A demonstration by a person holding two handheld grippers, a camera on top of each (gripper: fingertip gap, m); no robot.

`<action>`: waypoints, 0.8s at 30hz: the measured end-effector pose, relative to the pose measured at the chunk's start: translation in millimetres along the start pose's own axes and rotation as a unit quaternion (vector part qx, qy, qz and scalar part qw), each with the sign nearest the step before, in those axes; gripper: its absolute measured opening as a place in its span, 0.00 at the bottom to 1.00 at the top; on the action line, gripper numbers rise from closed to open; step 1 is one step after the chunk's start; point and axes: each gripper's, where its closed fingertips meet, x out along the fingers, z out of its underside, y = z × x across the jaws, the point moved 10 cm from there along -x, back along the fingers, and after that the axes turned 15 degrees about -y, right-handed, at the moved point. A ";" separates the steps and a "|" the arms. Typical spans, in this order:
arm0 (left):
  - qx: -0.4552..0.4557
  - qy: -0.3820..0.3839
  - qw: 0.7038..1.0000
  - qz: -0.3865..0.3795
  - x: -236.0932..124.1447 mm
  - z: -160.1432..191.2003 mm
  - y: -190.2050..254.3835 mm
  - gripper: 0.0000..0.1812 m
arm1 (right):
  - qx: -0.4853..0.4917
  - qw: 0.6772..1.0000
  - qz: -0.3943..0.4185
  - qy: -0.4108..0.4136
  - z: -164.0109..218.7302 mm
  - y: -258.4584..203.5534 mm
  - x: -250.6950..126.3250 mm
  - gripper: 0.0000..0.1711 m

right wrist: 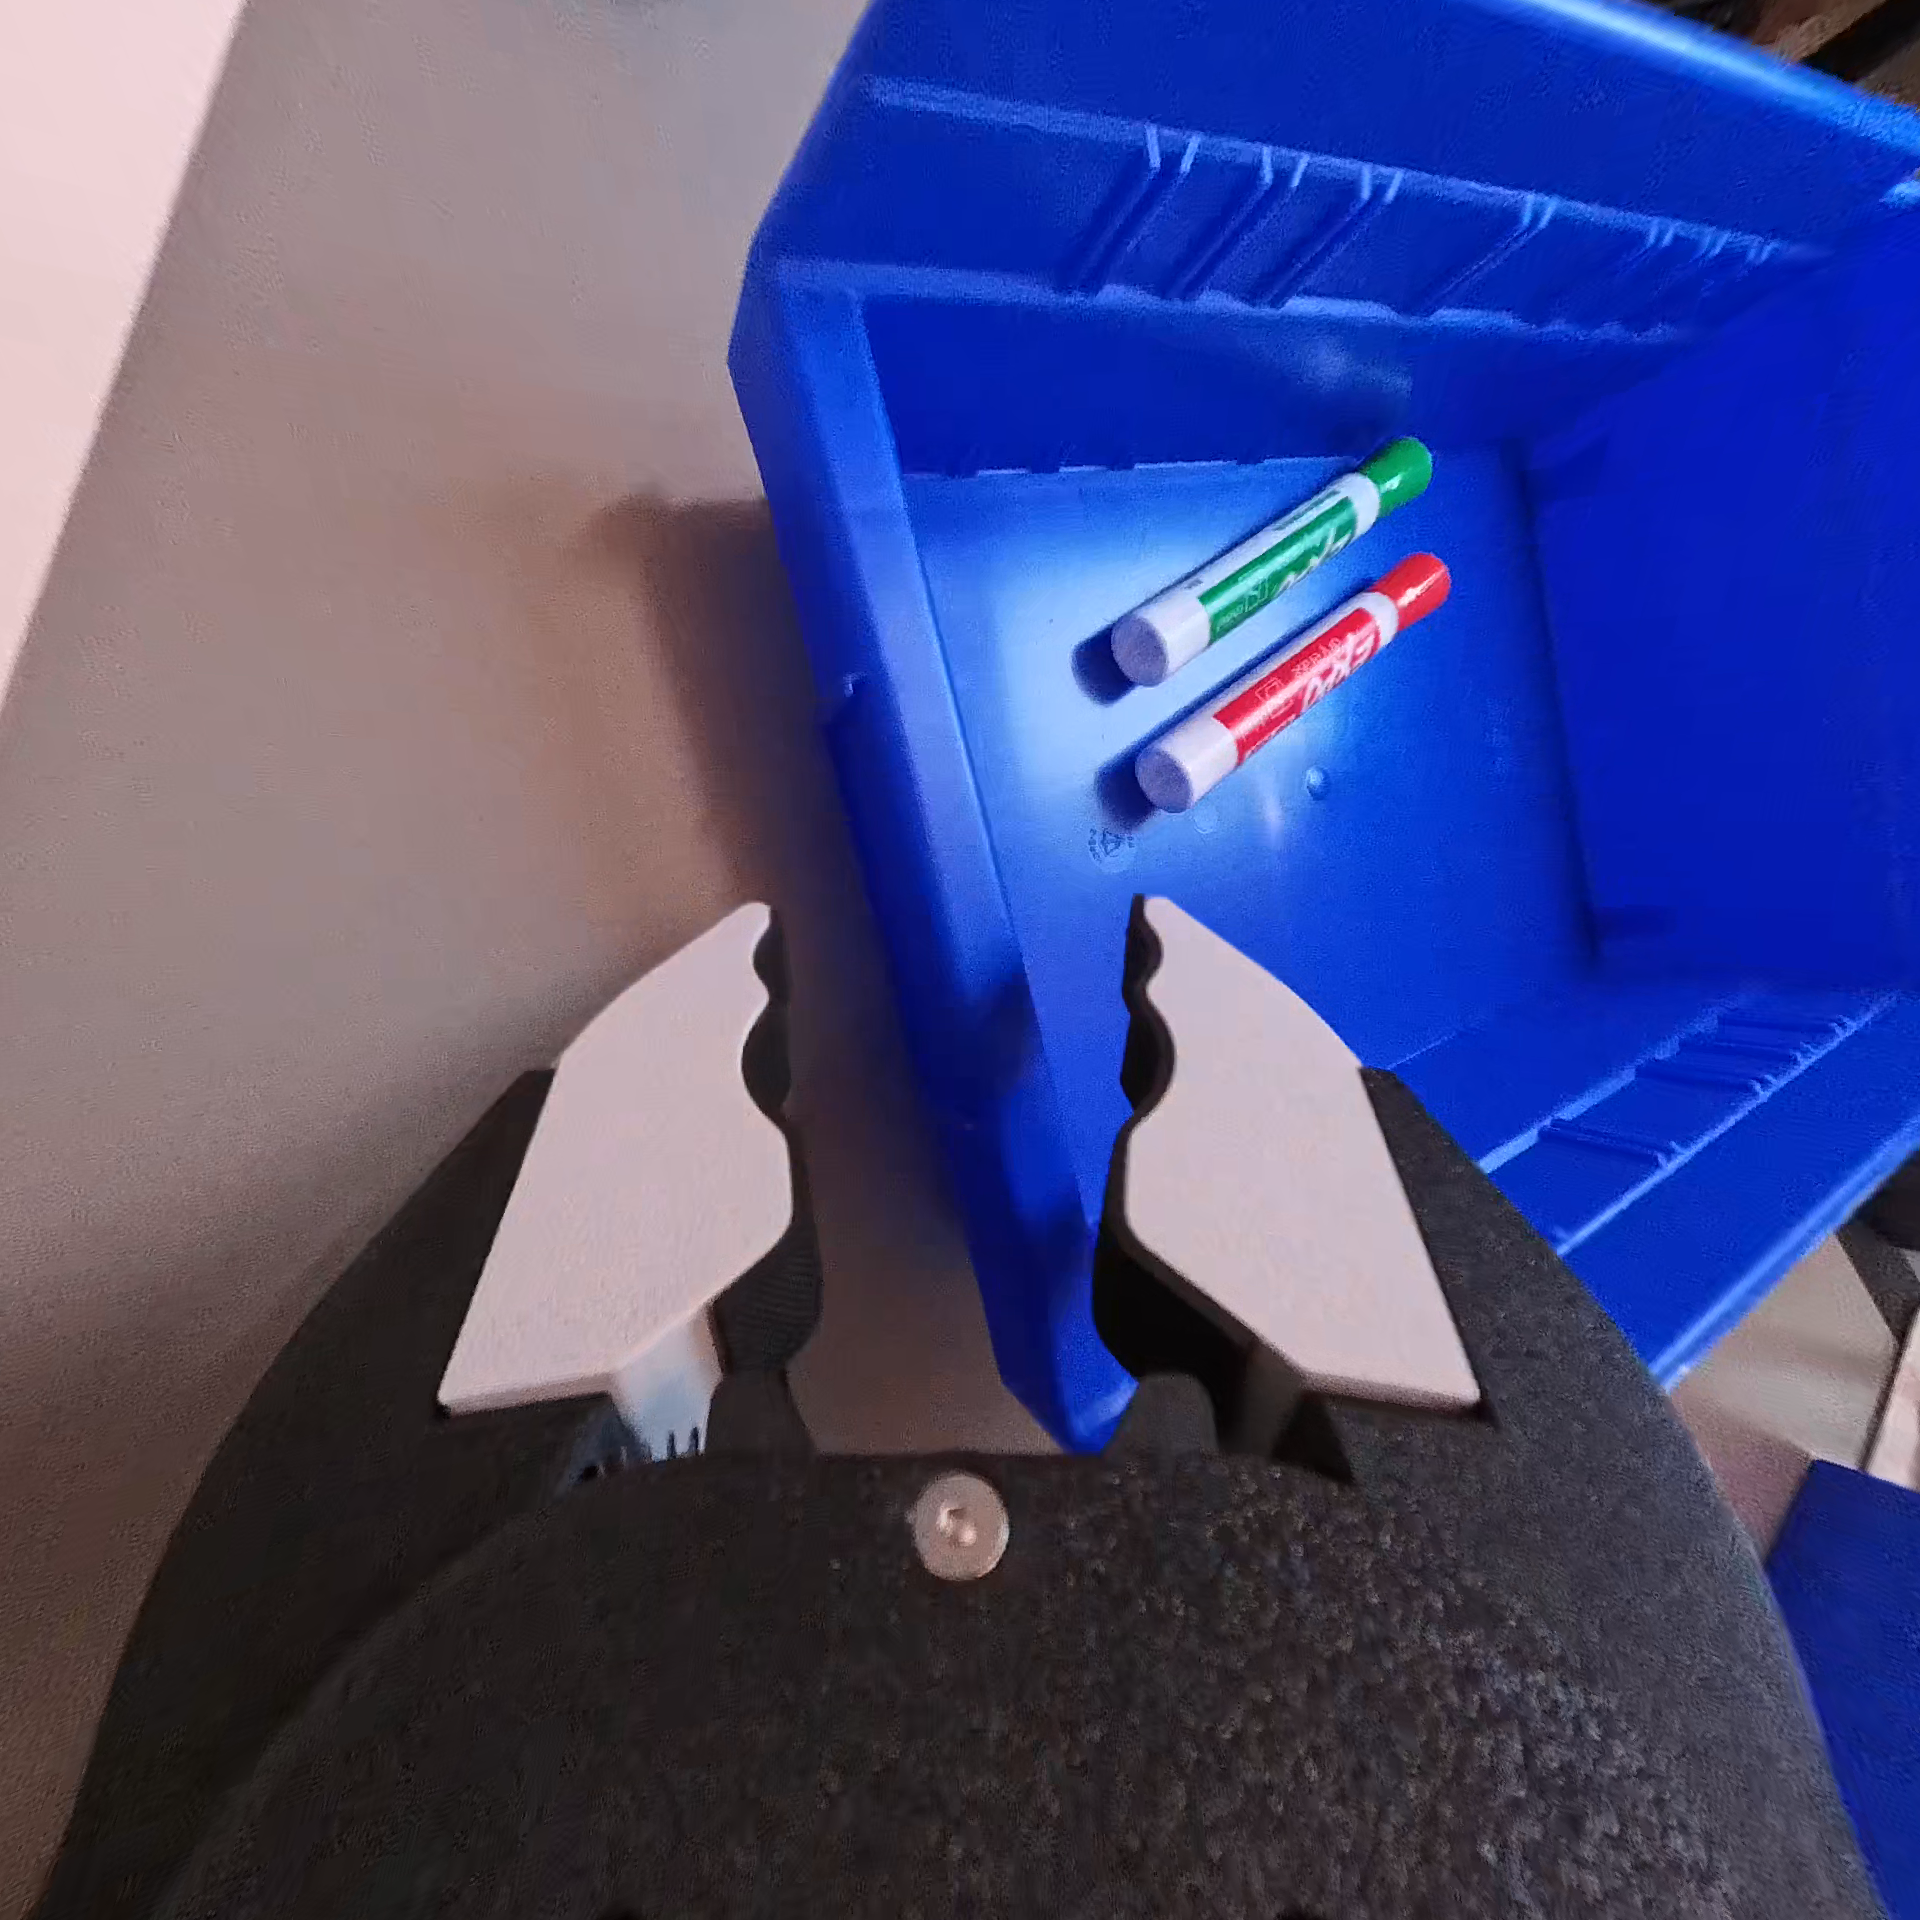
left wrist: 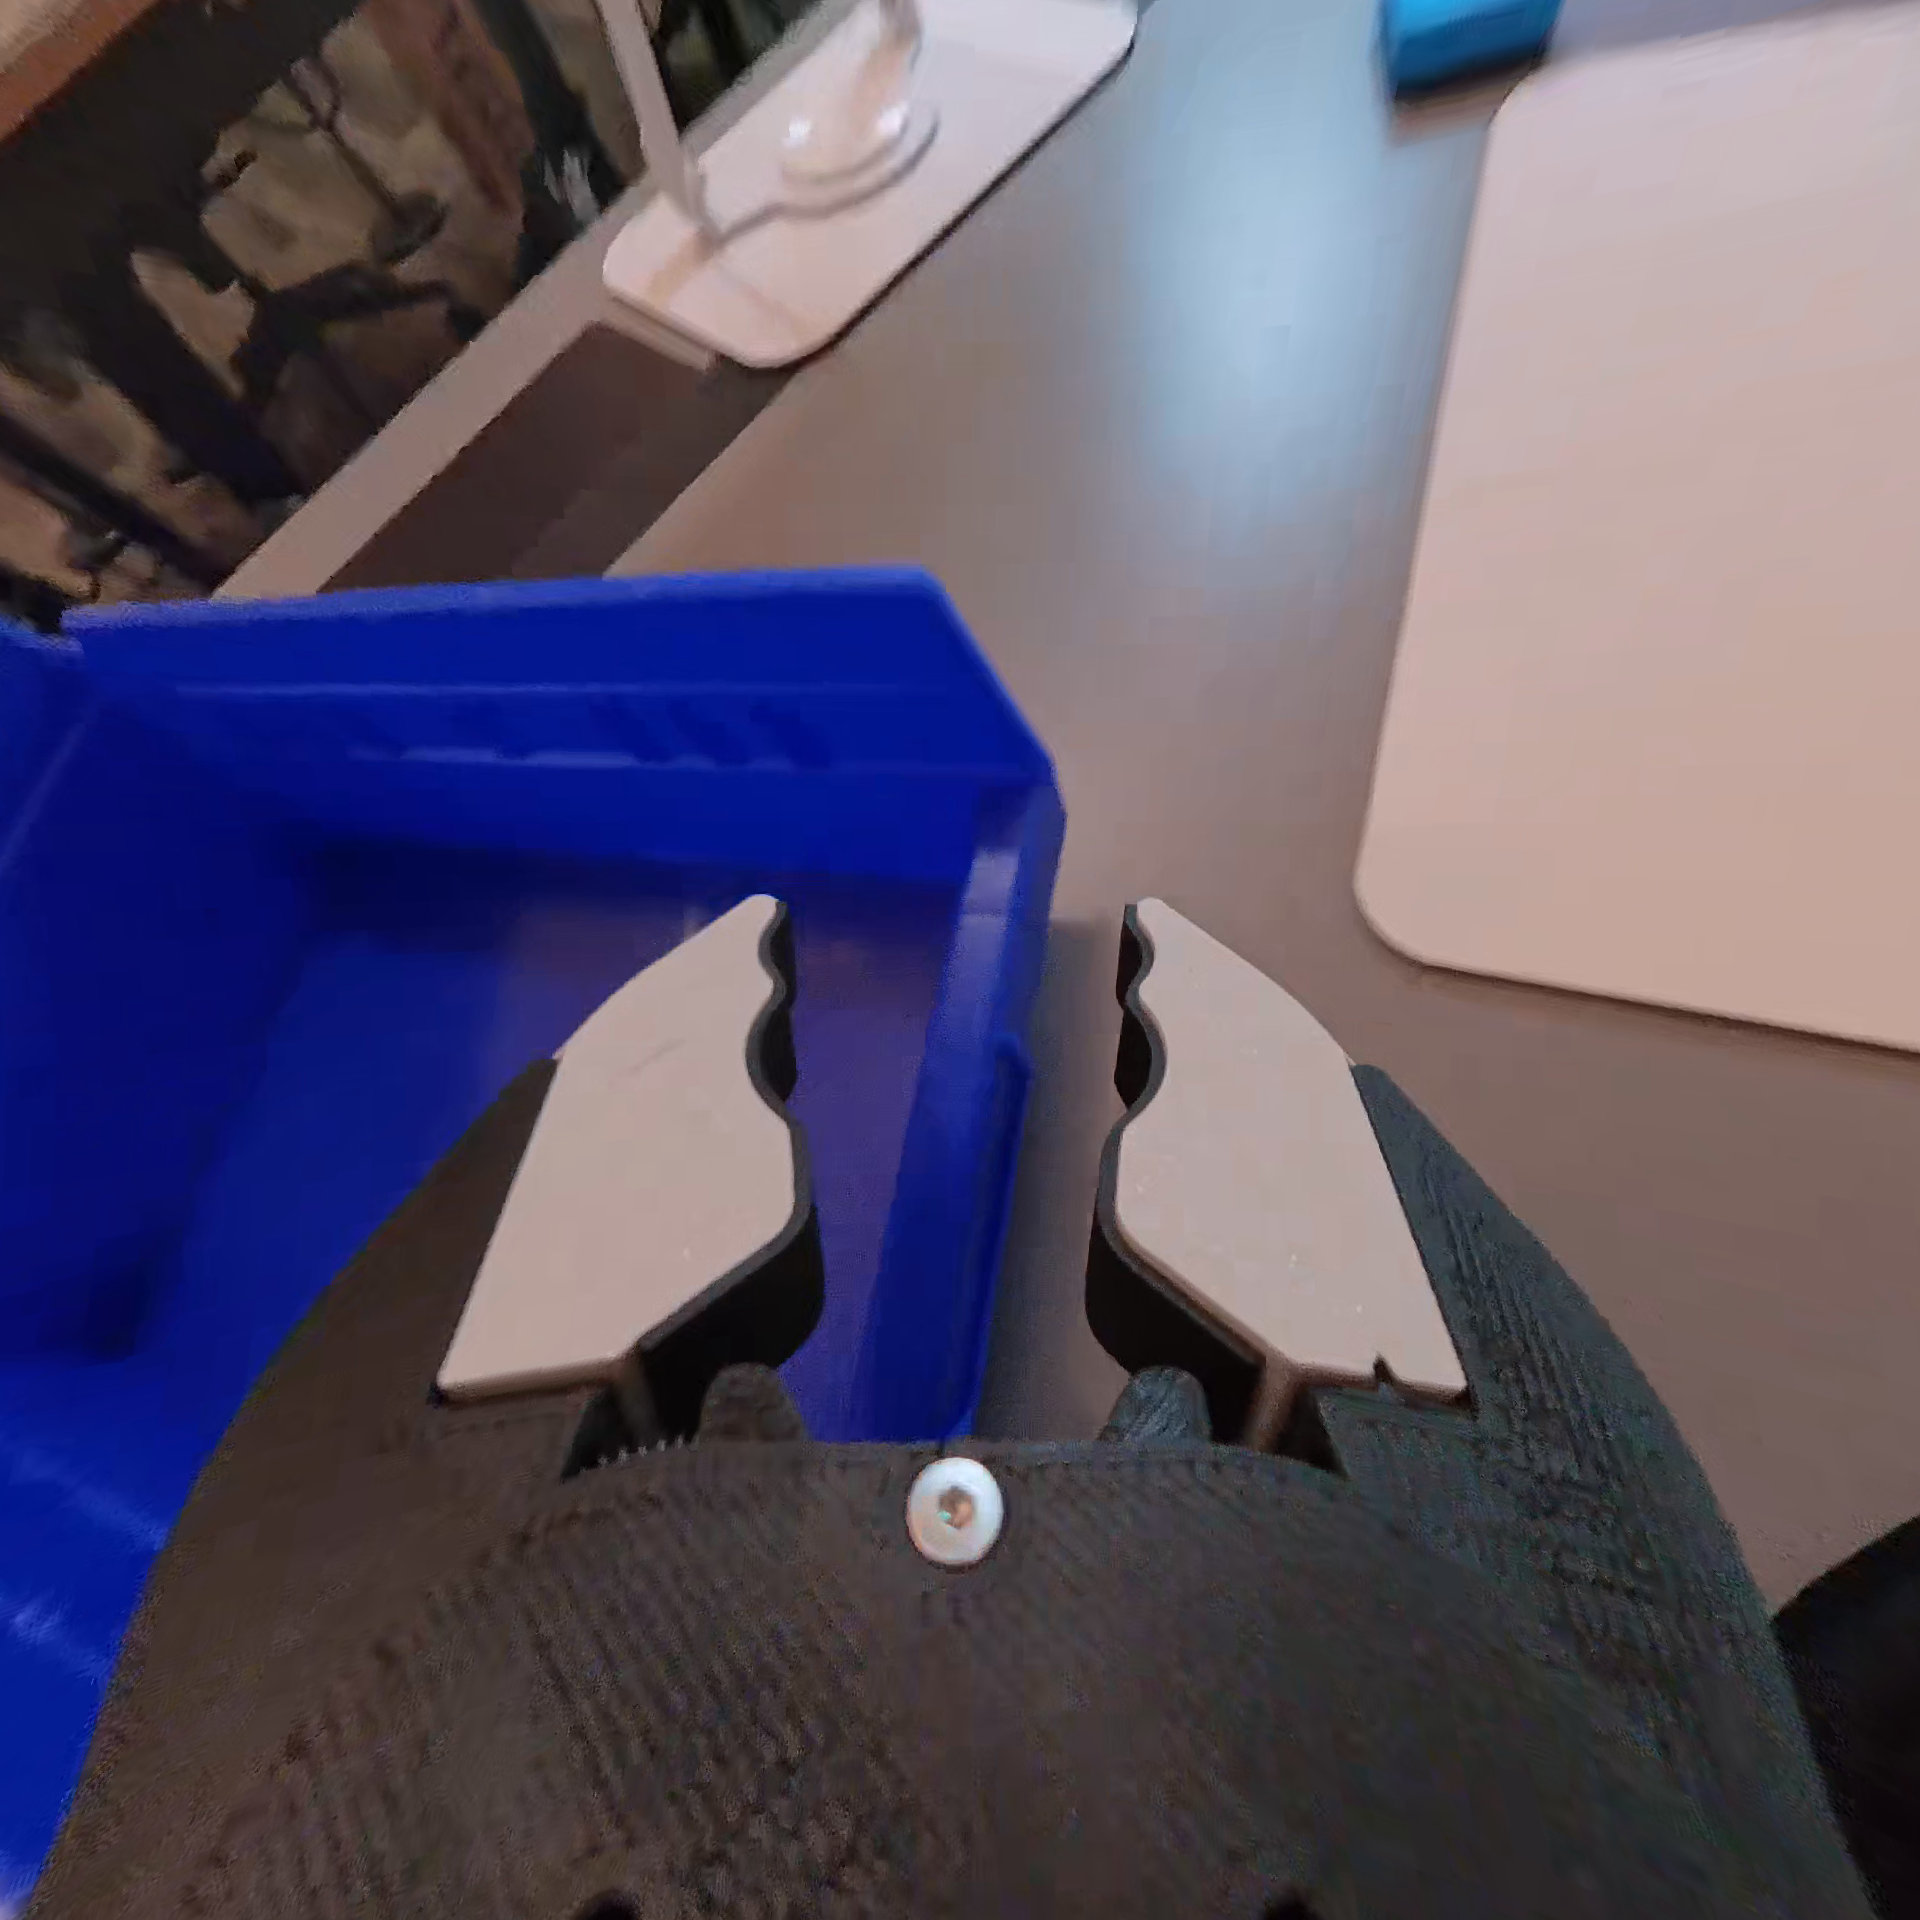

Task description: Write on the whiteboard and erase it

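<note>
The left gripper (left wrist: 954, 914) hung with its two fingers spread wide and nothing between them, straddling the near corner of the deep blue plastic bin (left wrist: 499, 717). The right gripper (right wrist: 954, 914) was spread just as wide and also held nothing, though the bin's side wall (right wrist: 904, 727) passed through its gap.

Inside the bin lay two capped markers side by side: one white-barrelled marker with a green cap (right wrist: 1273, 561) and one white-barrelled marker with a red cap (right wrist: 1294, 681), both untouched. The flat white rounded-corner whiteboard (left wrist: 1683, 540) lay on the dark surface (left wrist: 1195, 499) to the right of the bin, its visible part bare.

Judging from this, the task had barely begun: no marker was picked up, nothing written, and erasing lay further off. Beyond the whiteboard sat one small light-blue block (left wrist: 1470, 42), possibly the eraser.
</note>
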 end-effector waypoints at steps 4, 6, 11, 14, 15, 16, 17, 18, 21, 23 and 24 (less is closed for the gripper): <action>0.010 -0.107 0.994 -0.025 13.4 11.8 -13.4 0.36 | -0.047 0.998 0.017 -0.050 -6.9 0.8 24.3 0.29; 0.015 -0.135 0.991 -0.012 16.0 14.6 -15.1 0.35 | -0.074 0.995 0.027 -0.056 -7.9 -1.2 29.0 0.23; 0.071 -0.233 0.970 -0.001 20.4 14.5 -15.3 0.33 | -0.083 0.995 0.020 -0.060 -8.9 -1.7 29.9 0.19; 0.096 -0.255 0.962 0.037 30.0 10.6 -13.3 0.25 | -0.078 0.995 0.010 -0.060 -9.5 -0.2 30.3 0.19; 0.104 -0.259 0.959 0.054 34.1 9.5 -11.6 0.21 | -0.078 0.995 0.008 -0.058 -9.5 0.2 30.5 0.19; 0.110 -0.263 0.956 0.068 38.1 8.8 -9.3 0.14 | -0.080 0.995 0.008 -0.056 -9.4 0.4 30.6 0.19; 0.114 -0.265 0.956 0.060 41.5 7.7 -8.7 0.15 | -0.084 0.995 0.011 -0.054 -9.0 0.1 30.7 0.19; 0.114 -0.264 0.956 0.053 42.8 6.3 -8.5 0.15 | -0.085 0.995 0.014 -0.052 -8.5 0.0 30.6 0.19; 0.121 -0.259 0.957 0.039 42.5 6.7 -6.8 0.15 | -0.086 0.995 0.021 -0.047 -5.9 -1.8 29.2 0.19; 0.127 -0.244 0.961 0.022 41.0 9.2 -4.5 0.15 | -0.083 0.995 0.026 -0.040 -2.6 -4.2 25.5 0.18; 0.131 -0.235 0.963 0.012 39.7 10.9 -3.0 0.16 | -0.084 0.995 0.034 -0.033 -1.0 -6.1 22.7 0.18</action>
